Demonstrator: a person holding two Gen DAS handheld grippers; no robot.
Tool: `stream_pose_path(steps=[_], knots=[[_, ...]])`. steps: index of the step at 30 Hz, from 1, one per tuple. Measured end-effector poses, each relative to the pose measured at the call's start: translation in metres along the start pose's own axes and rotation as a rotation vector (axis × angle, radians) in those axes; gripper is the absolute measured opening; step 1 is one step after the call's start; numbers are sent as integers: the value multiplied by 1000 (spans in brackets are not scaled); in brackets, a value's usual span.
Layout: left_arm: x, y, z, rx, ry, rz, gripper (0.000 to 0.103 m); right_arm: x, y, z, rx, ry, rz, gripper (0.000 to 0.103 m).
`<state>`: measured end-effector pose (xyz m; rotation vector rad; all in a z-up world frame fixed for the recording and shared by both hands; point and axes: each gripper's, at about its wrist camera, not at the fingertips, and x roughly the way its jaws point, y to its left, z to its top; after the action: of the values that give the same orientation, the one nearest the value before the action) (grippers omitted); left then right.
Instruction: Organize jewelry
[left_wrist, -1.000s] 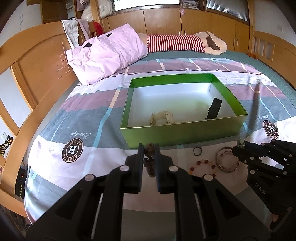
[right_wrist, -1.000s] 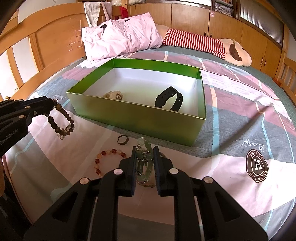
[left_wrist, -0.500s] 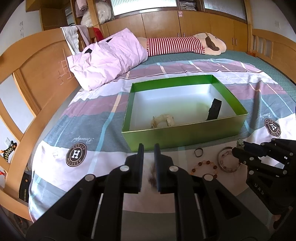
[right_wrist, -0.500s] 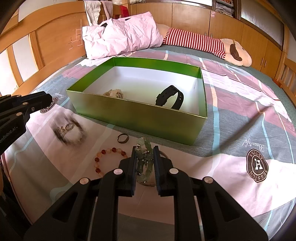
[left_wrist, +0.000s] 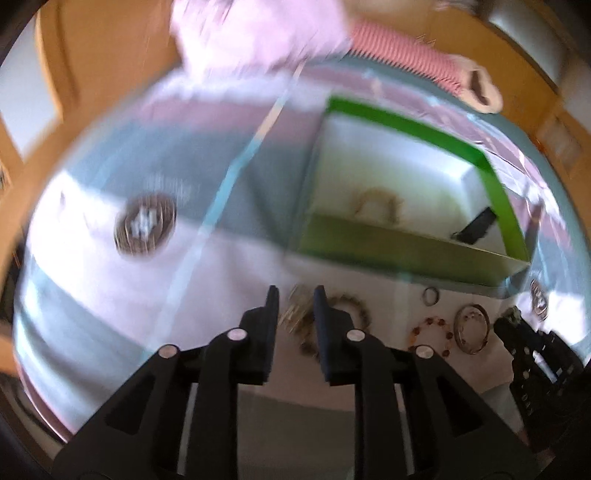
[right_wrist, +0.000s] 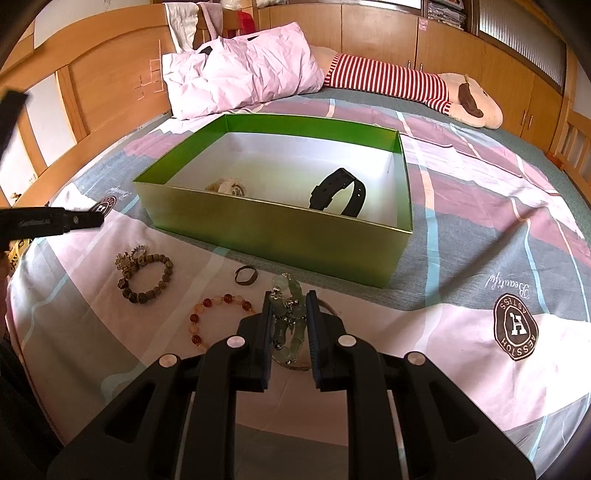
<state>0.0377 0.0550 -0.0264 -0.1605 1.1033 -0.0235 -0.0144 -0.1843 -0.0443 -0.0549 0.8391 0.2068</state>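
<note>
The left wrist view is blurred. My left gripper (left_wrist: 296, 295) points down at the sheet and its jaws are opening, with nothing pressed between them. A brown bead bracelet (right_wrist: 146, 275) with a clear charm lies flat on the bedsheet below it, showing through the gap (left_wrist: 347, 310). My right gripper (right_wrist: 290, 299) is shut on a pale green stone bracelet (right_wrist: 286, 325), held low over the sheet. Behind both stands the green box (right_wrist: 273, 229), which holds a black strap (right_wrist: 340, 192) and a cream bracelet (right_wrist: 229, 186).
A small dark ring (right_wrist: 245, 275) and an orange bead bracelet (right_wrist: 218, 314) lie on the sheet in front of the box, and a metal bangle (left_wrist: 472, 328) lies under the right gripper. A pink pillow (right_wrist: 240, 70) and a striped plush toy (right_wrist: 399, 79) sit behind the box. A wooden bed frame (right_wrist: 103, 85) runs along the left.
The brown bead bracelet has left the left gripper and dropped onto the sheet. The left gripper has swung, rolled and tipped downward, with its jaws wider. The right gripper has not moved.
</note>
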Motion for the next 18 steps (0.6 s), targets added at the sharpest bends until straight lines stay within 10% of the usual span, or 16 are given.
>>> stream_pose_path(steps=[18], knots=[[61, -29, -28, 111, 172, 50, 34, 1, 0, -1, -4, 9, 6, 17]])
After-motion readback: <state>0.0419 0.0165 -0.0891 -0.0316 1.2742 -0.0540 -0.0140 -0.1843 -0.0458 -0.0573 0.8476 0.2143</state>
